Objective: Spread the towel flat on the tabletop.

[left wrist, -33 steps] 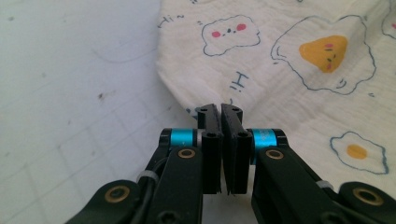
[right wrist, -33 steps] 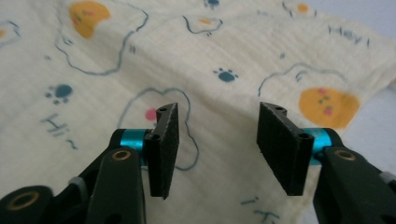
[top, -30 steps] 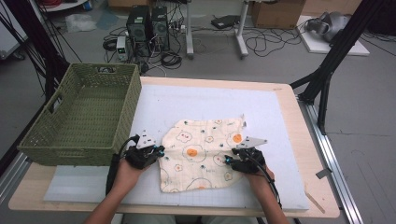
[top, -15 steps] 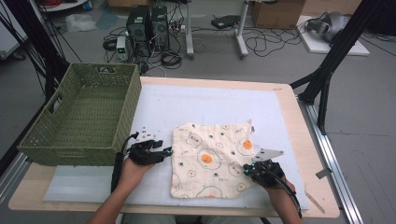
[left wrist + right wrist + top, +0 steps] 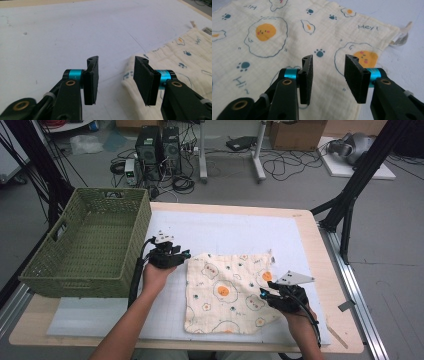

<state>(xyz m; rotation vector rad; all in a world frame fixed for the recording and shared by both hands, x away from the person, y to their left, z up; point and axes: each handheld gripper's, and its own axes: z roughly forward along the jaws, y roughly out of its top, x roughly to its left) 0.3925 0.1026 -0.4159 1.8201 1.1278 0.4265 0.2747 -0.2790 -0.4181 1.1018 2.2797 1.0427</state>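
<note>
A cream cloth (image 5: 225, 290) printed with fried eggs and paw prints lies flat on the white mat (image 5: 225, 230). My left gripper (image 5: 184, 256) stands open beside the cloth's far left corner. In the left gripper view that cloth corner (image 5: 172, 57) lies by the right jaw, and nothing is between the jaws of the left gripper (image 5: 116, 62). My right gripper (image 5: 263, 293) is open at the cloth's right edge. In the right gripper view the right gripper (image 5: 328, 60) hovers open over the cloth (image 5: 274, 32), gripping nothing.
A green woven basket (image 5: 60, 270) stands empty at the table's left, close to my left hand. A white tag (image 5: 400, 37) sticks out at the cloth's far right corner. Bare mat stretches behind the cloth. The table's wooden edge (image 5: 345, 330) runs along the right.
The cloth has gone from rumpled to spread flat and shifted slightly right. My left gripper moved away from me to the far left corner. My right gripper moved right to the cloth's edge.
</note>
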